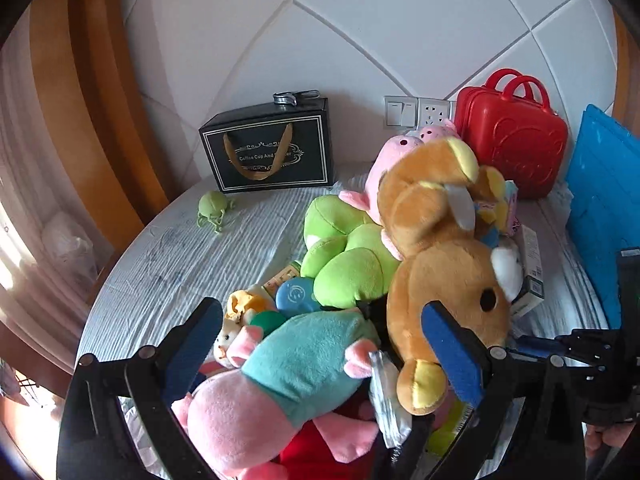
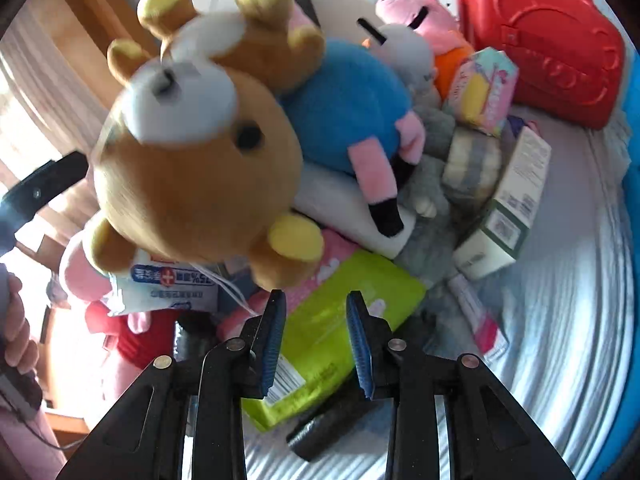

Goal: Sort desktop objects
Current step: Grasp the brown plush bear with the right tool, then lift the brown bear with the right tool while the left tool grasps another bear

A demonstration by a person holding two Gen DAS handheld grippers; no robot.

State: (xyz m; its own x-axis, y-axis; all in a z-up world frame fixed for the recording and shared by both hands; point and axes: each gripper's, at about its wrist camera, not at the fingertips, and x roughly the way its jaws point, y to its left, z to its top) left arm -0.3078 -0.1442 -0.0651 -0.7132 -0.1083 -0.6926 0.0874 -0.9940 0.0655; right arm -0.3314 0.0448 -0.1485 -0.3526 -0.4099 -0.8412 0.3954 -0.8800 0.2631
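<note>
Both your grippers unclamped: left gripper (image 1: 326, 340) wide astride the pink pig plush (image 1: 280, 392), right gripper (image 2: 316, 340) narrowly apart over the green packet (image 2: 340, 320).

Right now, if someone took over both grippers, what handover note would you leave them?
Left gripper: open wide, teal-shirted pig plush between its fingers, seemingly not gripped.
Right gripper: jaws narrowly apart over the green pack, nothing visibly gripped.
Things: toys, boxes and packets in one heap on the striped cloth; brown bear on top; red case behind.
Done: nothing visibly sorted. Left: the whole heap.
</note>
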